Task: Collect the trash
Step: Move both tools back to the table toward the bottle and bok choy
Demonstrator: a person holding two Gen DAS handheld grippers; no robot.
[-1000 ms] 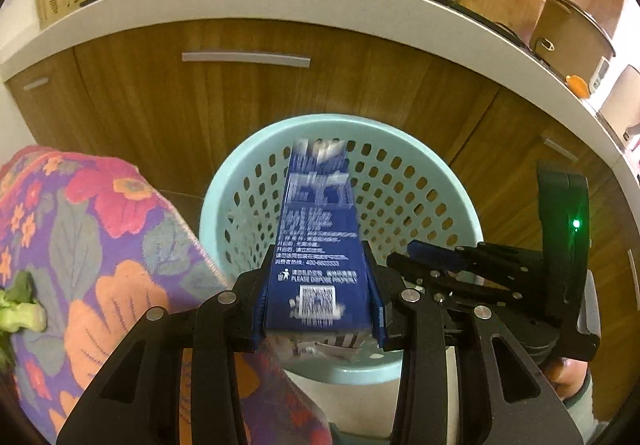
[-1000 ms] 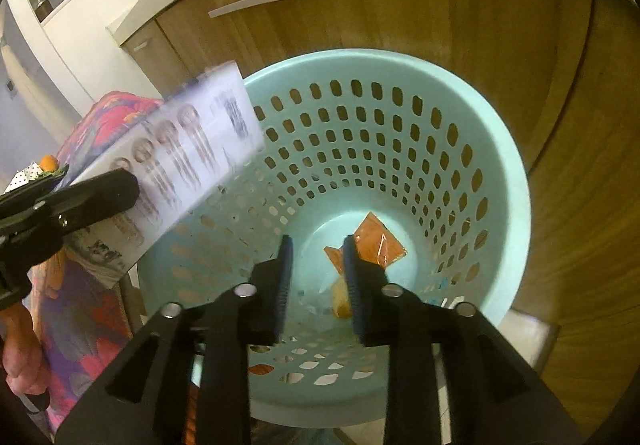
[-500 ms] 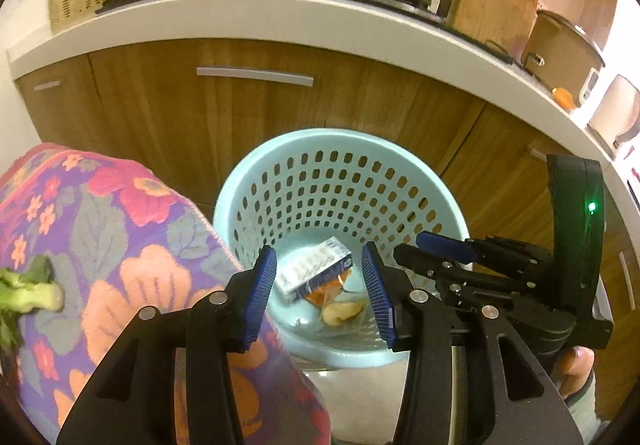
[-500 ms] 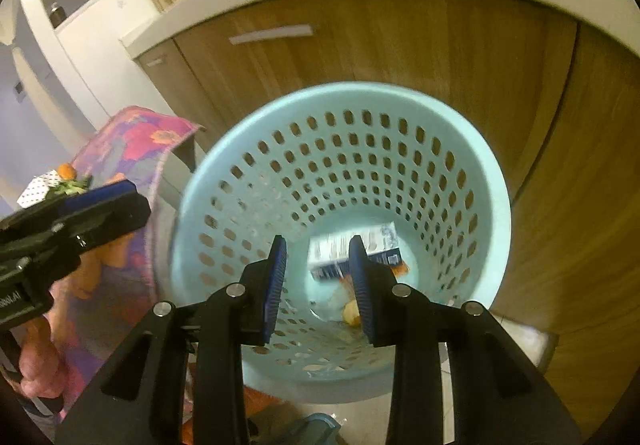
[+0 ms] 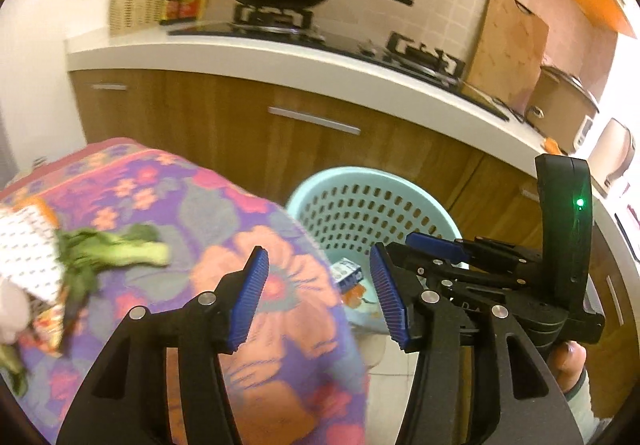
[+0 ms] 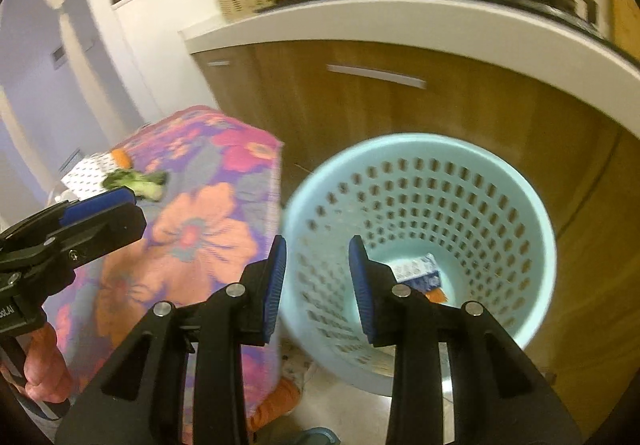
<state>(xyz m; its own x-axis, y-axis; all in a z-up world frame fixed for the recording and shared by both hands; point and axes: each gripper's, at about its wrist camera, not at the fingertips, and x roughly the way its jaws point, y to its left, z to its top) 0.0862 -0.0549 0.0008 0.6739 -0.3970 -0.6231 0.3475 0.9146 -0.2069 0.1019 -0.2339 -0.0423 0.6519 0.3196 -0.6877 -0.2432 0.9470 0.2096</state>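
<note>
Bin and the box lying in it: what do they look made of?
Bin: looks like moulded plastic, pale teal and smooth, its wall pierced by even rows of holes. Box: probably printed cardboard, with flat faces, sharp folded edges and blue-and-white print; too blurred to tell whether it is glossy.

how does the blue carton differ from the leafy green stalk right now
The blue carton lies inside the teal basket; the leafy green stalk lies on the floral cloth. The carton is a printed box, the stalk a limp pale stem with dark leaves. Neither is in a gripper.
</note>
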